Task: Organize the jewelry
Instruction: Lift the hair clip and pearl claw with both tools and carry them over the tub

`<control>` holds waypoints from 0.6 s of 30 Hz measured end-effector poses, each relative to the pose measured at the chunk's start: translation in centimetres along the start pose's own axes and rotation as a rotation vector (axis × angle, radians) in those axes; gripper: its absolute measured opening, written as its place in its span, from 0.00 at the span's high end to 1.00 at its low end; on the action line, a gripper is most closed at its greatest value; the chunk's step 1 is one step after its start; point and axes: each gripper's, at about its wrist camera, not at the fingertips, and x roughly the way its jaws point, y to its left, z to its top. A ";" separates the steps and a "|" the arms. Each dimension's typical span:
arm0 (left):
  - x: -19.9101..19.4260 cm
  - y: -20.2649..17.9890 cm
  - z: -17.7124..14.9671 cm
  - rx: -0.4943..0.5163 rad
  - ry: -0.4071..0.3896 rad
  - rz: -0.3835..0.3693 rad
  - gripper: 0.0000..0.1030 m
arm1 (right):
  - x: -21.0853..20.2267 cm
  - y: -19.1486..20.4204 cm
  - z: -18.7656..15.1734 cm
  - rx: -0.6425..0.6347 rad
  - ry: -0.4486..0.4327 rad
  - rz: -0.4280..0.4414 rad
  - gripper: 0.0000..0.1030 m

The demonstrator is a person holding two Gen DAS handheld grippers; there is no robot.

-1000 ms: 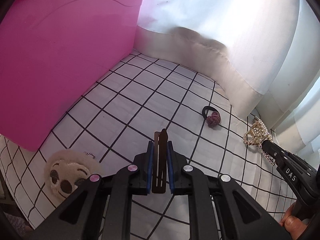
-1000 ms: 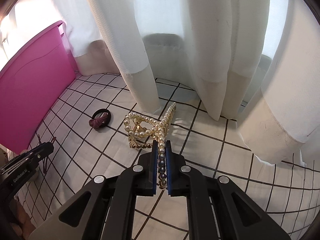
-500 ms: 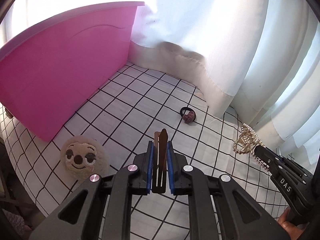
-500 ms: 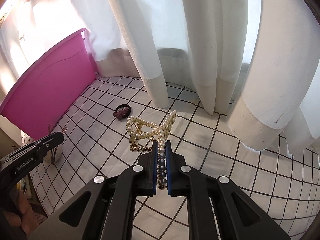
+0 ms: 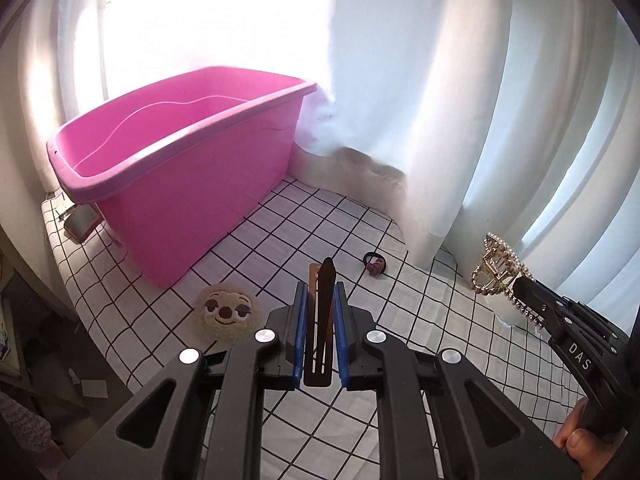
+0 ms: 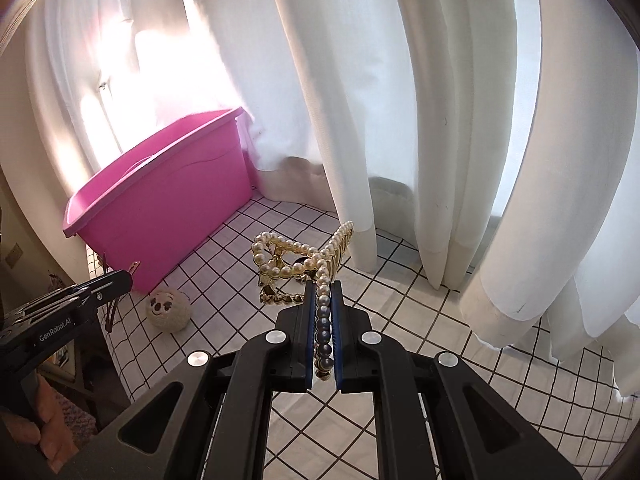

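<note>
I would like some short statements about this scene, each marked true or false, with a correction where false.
1. The left claw is shut on a brown hair clip. True.
2. The right claw is open. False: it is shut on the pearl hair claw clip.
3. The pink bin has a lid on. False: its top is open.
4. A dark hair tie lies on the checked cloth. True.
5. The sloth plush is inside the bin. False: it lies on the cloth.

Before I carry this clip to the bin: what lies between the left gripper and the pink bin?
In the left wrist view, only bare checked cloth lies between the left gripper and the pink bin; the sloth plush sits just left.
</note>
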 end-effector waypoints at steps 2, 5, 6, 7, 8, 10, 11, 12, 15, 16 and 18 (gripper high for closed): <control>-1.1 0.3 0.3 -0.006 -0.021 0.010 0.87 | -0.6 0.7 0.6 -0.015 -0.015 0.017 0.93; -2.4 0.8 0.9 -0.011 -0.045 0.025 0.87 | -1.2 1.9 1.4 -0.037 -0.031 0.040 0.93; -2.9 1.0 1.2 -0.015 -0.052 0.027 0.87 | -1.3 2.3 1.6 -0.046 -0.036 0.047 0.93; -3.3 1.3 1.4 -0.019 -0.060 0.030 0.87 | -1.5 2.8 1.9 -0.054 -0.041 0.054 0.93; -3.7 1.5 1.7 -0.021 -0.069 0.032 0.87 | -1.5 3.3 2.3 -0.061 -0.045 0.060 0.93; -4.2 2.2 2.5 -0.023 -0.087 0.037 0.87 | -1.6 4.3 3.0 -0.070 -0.056 0.073 0.93; -4.5 2.6 2.9 -0.024 -0.096 0.038 0.87 | -1.7 4.9 3.5 -0.074 -0.064 0.080 0.93; -4.8 3.0 3.4 -0.024 -0.105 0.038 0.87 | -1.7 5.6 4.0 -0.081 -0.073 0.084 0.93; -5.2 4.4 5.1 -0.019 -0.130 0.041 0.87 | -1.4 7.7 5.8 -0.103 -0.100 0.095 0.93; -5.3 5.0 5.8 -0.019 -0.135 0.043 0.87 | -1.2 8.5 6.5 -0.109 -0.107 0.098 0.93; -5.4 6.4 7.1 -0.023 -0.145 0.047 0.87 | -0.7 10.2 7.8 -0.121 -0.118 0.110 0.93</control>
